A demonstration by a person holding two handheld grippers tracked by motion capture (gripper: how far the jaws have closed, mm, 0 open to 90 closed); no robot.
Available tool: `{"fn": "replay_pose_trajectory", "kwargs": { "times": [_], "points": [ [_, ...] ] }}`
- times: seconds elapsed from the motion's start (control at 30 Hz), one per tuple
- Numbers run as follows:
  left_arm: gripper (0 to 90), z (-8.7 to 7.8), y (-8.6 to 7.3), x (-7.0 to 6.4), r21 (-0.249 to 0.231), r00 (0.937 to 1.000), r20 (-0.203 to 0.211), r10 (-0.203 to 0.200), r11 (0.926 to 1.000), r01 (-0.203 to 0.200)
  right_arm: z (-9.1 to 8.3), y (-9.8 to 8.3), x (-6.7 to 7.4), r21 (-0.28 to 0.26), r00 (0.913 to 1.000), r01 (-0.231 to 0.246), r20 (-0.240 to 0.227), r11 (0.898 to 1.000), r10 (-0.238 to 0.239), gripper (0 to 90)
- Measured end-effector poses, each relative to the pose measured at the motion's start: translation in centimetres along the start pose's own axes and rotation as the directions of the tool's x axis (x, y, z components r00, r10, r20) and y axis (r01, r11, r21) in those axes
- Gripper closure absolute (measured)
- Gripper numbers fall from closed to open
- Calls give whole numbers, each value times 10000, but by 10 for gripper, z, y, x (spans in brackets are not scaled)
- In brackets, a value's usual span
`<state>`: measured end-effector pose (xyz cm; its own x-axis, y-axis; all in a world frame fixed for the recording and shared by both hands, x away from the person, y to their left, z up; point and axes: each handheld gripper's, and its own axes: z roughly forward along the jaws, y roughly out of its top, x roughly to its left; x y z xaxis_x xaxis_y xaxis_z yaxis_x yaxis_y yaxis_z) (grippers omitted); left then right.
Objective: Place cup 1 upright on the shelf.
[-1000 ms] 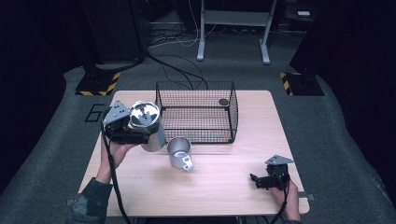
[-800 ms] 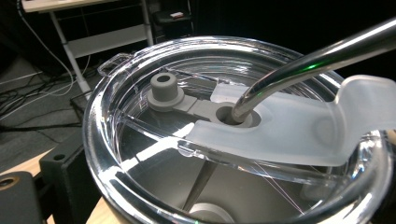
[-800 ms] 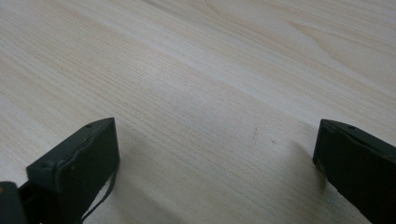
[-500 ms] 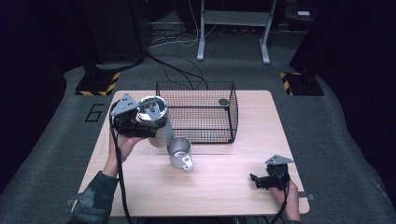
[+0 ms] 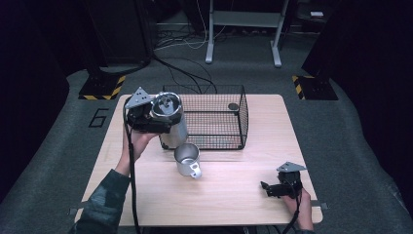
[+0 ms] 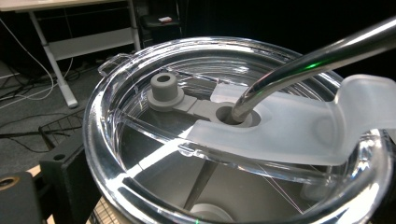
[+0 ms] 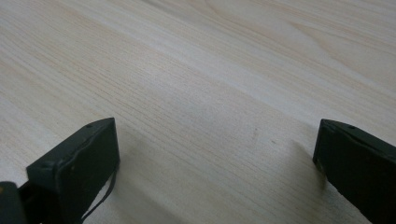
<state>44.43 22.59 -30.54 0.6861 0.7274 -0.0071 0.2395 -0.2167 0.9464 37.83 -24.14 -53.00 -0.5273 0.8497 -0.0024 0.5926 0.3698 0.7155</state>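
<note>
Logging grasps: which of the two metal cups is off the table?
The lidded tumbler with the straw, clamped in the left gripper beside the basket. The handled mug stands on the table.

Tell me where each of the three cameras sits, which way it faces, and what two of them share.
High view: above the near edge, facing forward and down on the table, wire basket, mug; forearms and both grippers show.
Left gripper view: rides the left gripper, facing the tumbler lid and straw; one black finger shows.
Right gripper view: rides the right gripper, facing bare table wood; both fingers show, apart.
Shared: the tumbler, in the high and left gripper views.
</note>
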Motion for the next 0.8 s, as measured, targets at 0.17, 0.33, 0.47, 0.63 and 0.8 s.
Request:
{"fn": "replay_pose_trajectory", "kwargs": {
  "times": [0.17, 0.33, 0.47, 0.63, 0.8],
  "points": [
    [37, 8, 6, 2, -21, 10000, 36, 24, 10000, -24, 0, 0, 0, 25, 10000, 8, -9, 10000, -8, 0],
    [37, 16, 11, 2, 6, 9999, 14, 102, 9999, -102, 0, 0, 0, 10, 10000, -4, -8, 10000, 4, 0],
    [37, 24, 13, 4, -3, 9999, -22, 105, 9999, -105, 0, 0, 0, -24, 10000, 51, 26, 10000, -51, 0],
    [37, 32, 17, 9, 138, 9997, -254, -28, 9999, 31, 0, 0, 0, -29, 10000, 4, -3, 10000, -4, 0],
    [37, 43, 19, 17, 104, 9990, -104, -425, 9990, 426, 0, 0, 0, -25, 10000, 8, -3, 10000, -8, 0]
  ]
}}
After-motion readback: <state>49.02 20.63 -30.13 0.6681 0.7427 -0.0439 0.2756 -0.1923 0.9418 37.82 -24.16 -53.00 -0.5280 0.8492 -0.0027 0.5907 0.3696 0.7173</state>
